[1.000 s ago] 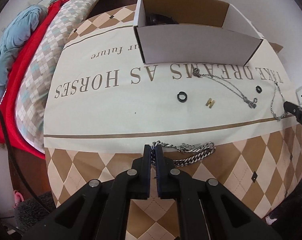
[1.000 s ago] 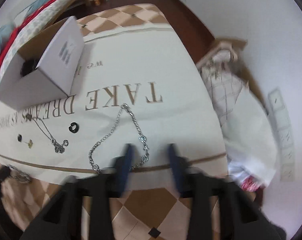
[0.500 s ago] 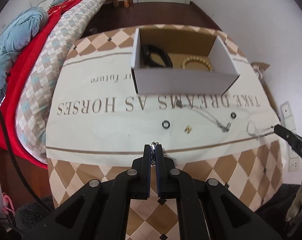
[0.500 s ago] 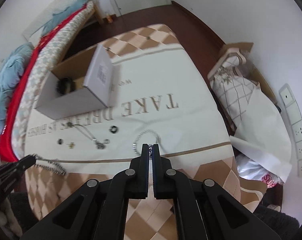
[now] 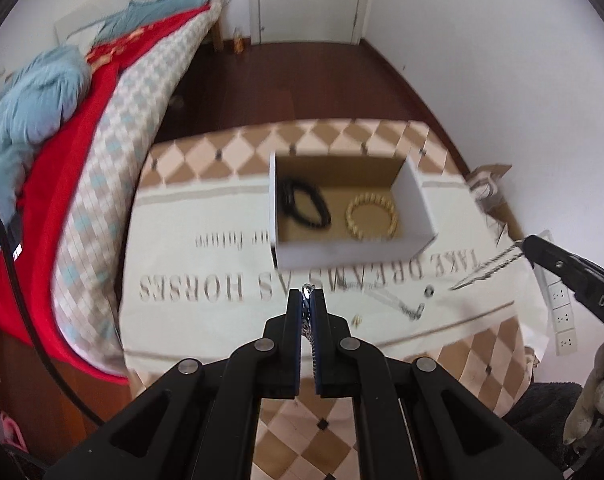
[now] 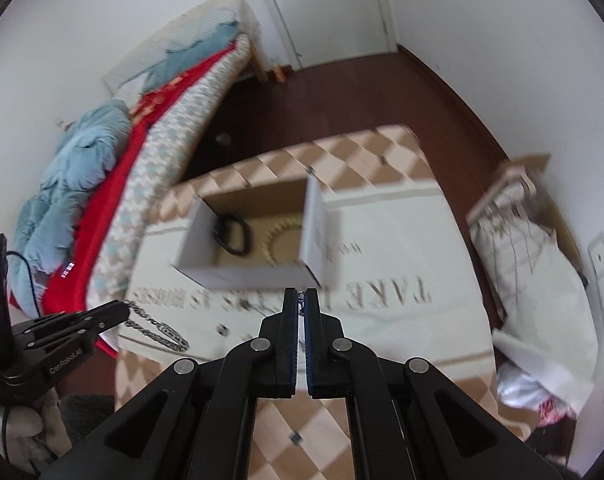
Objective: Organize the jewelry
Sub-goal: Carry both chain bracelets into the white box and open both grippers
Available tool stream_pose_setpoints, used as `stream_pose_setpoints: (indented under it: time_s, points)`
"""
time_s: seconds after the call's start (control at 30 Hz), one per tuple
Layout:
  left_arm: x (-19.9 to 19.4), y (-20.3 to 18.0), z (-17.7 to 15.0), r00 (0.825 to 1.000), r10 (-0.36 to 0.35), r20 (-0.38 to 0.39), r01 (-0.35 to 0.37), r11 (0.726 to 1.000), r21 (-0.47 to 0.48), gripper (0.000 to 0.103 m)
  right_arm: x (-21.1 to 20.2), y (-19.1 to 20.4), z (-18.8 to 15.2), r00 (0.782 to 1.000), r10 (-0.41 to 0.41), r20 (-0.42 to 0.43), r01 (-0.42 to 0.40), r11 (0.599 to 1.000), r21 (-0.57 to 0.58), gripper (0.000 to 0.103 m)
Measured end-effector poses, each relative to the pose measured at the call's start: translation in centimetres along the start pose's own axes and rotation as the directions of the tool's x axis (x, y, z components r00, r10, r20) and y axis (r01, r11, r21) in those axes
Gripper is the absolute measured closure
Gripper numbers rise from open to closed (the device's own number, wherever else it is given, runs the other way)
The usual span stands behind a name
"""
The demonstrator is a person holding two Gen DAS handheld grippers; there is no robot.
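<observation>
My left gripper (image 5: 308, 294) is shut on a thick silver chain (image 6: 158, 326), held above the table; the chain hangs from its tip in the right wrist view. My right gripper (image 6: 300, 295) is shut on a thin silver chain (image 5: 489, 268), which dangles from its tip in the left wrist view. A white cardboard box (image 5: 349, 256) stands open on the cloth, holding a black bracelet (image 5: 305, 202) and a gold beaded bracelet (image 5: 371, 216). A thin necklace (image 5: 397, 302), a black ring (image 5: 429, 291) and a small gold piece (image 5: 355, 321) lie on the cloth in front of the box.
The table carries a cream cloth with lettering (image 5: 206, 284) and a checked border. A bed with red and blue bedding (image 5: 54, 128) lies to the left. A bag and cardboard box (image 6: 529, 240) stand on the floor at the right, by the wall sockets (image 5: 561, 312).
Both grippers have lifted their chains off the cloth and risen well above the table. The right gripper, open a second ago, has closed on the thin chain.
</observation>
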State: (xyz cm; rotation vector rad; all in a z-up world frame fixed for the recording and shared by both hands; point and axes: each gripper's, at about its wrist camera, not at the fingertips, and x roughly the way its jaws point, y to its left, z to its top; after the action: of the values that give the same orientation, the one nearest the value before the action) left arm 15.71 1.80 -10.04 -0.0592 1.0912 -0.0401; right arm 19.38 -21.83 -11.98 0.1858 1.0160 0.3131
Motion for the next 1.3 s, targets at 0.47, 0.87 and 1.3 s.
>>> stream_pose_setpoints:
  time_s: [0.47,0.87,1.3]
  points:
    - [2.0,1.5,9.5,0.999,-0.04,0.019,0.04,0.999,0.026,0.101,6.3,3.5,9.9,0.998,0.035,-0.05,-0.038,0.998,-0.059,0.1]
    - [9.7,1.4,8.6,0.988,-0.044,-0.147,0.047,0.999,0.016,0.101,13.9,2.8,13.1,0.983,-0.042,-0.18,0.02,0.992,-0.124,0.1]
    - [11.0,2.1,8.5,0.98,-0.036,-0.195,0.03,0.999,-0.034,0.096,18.1,2.8,13.7,0.95,-0.113,-0.292,0.081,0.989,-0.12,0.099]
